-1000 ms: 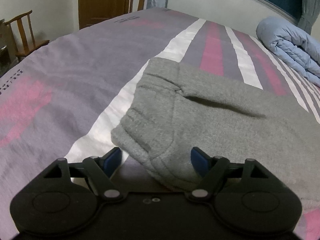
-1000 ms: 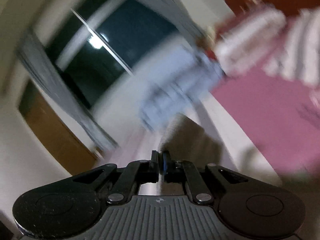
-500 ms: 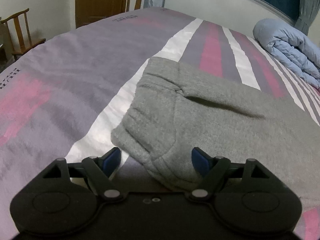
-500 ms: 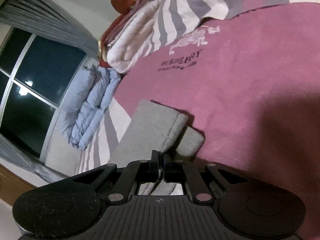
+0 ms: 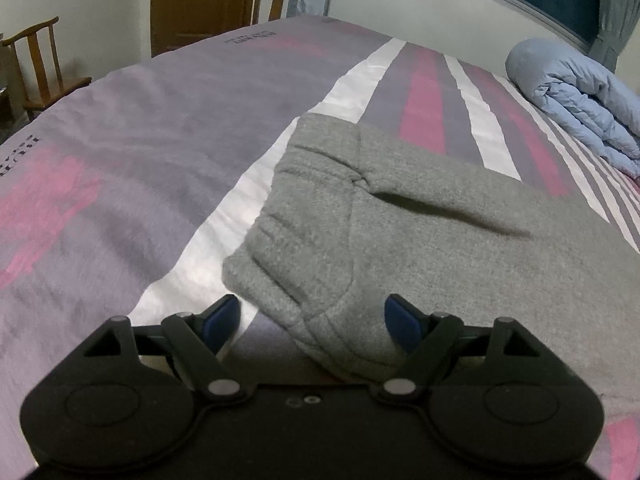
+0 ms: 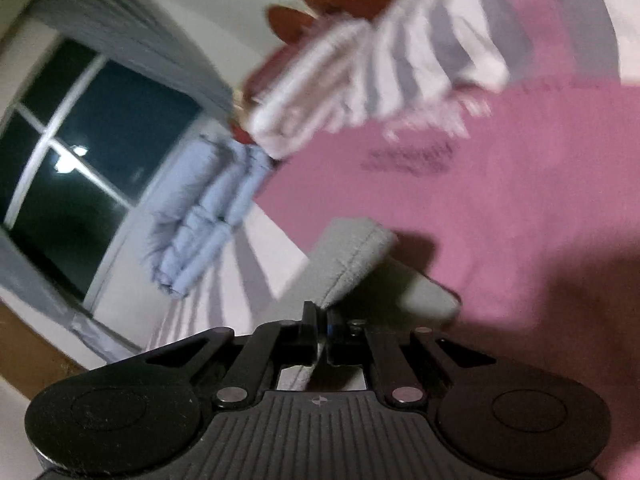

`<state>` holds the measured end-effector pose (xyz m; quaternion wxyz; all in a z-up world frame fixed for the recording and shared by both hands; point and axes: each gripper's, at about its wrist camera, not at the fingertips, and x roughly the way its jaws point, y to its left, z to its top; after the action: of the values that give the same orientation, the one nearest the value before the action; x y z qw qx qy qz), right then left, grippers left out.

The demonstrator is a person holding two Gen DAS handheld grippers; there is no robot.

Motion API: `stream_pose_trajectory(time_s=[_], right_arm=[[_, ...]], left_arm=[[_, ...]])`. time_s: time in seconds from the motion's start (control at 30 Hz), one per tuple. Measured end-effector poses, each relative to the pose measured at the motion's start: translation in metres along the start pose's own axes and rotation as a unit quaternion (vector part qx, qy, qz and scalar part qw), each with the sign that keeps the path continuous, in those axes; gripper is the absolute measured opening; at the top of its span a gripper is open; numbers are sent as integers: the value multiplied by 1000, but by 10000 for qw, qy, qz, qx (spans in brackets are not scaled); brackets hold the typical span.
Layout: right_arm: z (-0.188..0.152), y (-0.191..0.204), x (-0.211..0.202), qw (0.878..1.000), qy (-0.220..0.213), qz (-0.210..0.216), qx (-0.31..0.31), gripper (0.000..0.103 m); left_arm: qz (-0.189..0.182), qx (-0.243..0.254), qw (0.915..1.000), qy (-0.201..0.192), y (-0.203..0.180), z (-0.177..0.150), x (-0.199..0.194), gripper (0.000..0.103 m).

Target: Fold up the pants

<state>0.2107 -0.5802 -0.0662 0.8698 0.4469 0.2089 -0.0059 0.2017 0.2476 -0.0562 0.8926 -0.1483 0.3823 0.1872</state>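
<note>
Left wrist view: grey knitted fleece pants (image 5: pixel 400 216) lie flat on the bed's striped purple, pink and white bedspread (image 5: pixel 140 160). The ribbed waistband end sits at the near left of the garment, with a dark pocket slit running toward 3 o'clock across the cloth. The left gripper (image 5: pixel 312 318) is released: its blue-padded fingers (image 5: pixel 218 316) stand wide apart, one on each side of the near waistband corner. The left pad rests over the white stripe, clear of the cloth; the right pad sits just at the fabric's edge, and I cannot tell whether it touches. No pad presses on the cloth.

A rolled pale-blue quilted duvet (image 5: pixel 576 96) lies at 2 o'clock, by the window. A brown wooden chair (image 5: pixel 40 68) stands at 10 o'clock beside the wall, and a brown wooden door (image 5: pixel 196 4) is at 12 o'clock.

Right wrist view (blurred, frame tilted): the right gripper (image 6: pixel 320 320) is clenched, with a thin edge of the grey pants (image 6: pixel 348 256) pinched between its closed fingers. From the grip the cloth rises toward 1 o'clock as a folded leg end with a stitched hem; a second grey layer lies just beside it at 3 o'clock, on the pink part of the bedspread (image 6: pixel 500 200). The pale-blue duvet (image 6: pixel 204 216) is at 10 o'clock, below a striped white and grey pillow (image 6: pixel 380 80) at 12 o'clock.
</note>
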Motion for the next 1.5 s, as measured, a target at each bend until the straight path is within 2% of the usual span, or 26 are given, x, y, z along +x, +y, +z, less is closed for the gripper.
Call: stream_pose_trajectory(time_s=[0.1, 0.2, 0.27, 0.37, 0.47, 0.53, 0.63, 0.7, 0.73, 0.8, 0.87, 0.97, 1.07, 1.2, 1.27, 1.3, 1.5], right_arm=[[-7, -2, -5, 9999, 16, -119, 42, 4], [-17, -22, 19, 9973, 443, -568, 113, 4], [-17, -28, 21, 9976, 413, -530, 146, 5], [-13, -16, 11, 9991, 200, -373, -19, 5], [-15, -29, 22, 9969, 488, -605, 141, 4], [-16, -38, 22, 9970, 473, -503, 343, 4], [-12, -33, 14, 9977, 348, -525, 256, 5], [-13, -26, -2, 9979, 232, -601, 113, 16], [-16, -19, -13, 9977, 177, -646, 31, 16], [-28, -4, -30, 9995, 237, -157, -121, 16], [-47, 18, -38, 9987, 367, 79, -350, 16], [-81, 47, -34, 9958, 709, 566, -156, 16], [-129, 76, -18, 9898, 1162, 825, 13, 16], [-186, 105, 4, 9810, 1702, 925, -32, 16], [-203, 114, 11, 9785, 1826, 962, -44, 16], [-208, 115, 14, 9767, 1896, 1008, 21, 16], [-215, 116, 24, 9711, 2092, 1102, 320, 16]], left_arm=[[2, -1, 10000, -27, 1, -1, 0, 74], [5, 6, 10000, -1, 1, -1, 0, 74], [-7, 23, 10000, 35, 1, 1, 0, 74], [-30, 41, 10000, 43, 2, 1, 0, 75], [-19, 23, 10000, 0, 1, -1, 0, 75], [2, 12, 10000, -2, 0, -2, 0, 75], [-9, 12, 10000, 32, 0, -1, 0, 75], [9, 20, 10000, 29, -1, 0, 0, 76], [49, 10, 10000, 3, -1, 0, -2, 76], [204, 2, 9996, -193, -7, -3, -11, 72], [245, 59, 9986, -472, -16, -9, -24, 71], [5, -100, 9957, -924, -34, -27, -51, 74], [-286, -207, 9945, -989, -51, -44, -65, 78], [-413, -299, 9928, -1088, -59, -70, -72, 78], [-458, -571, 9896, -1234, -52, -76, -77, 78], [-452, -637, 9884, -1305, -50, -77, -80, 79], [-433, -767, 9894, -1154, -37, -78, -76, 79]])
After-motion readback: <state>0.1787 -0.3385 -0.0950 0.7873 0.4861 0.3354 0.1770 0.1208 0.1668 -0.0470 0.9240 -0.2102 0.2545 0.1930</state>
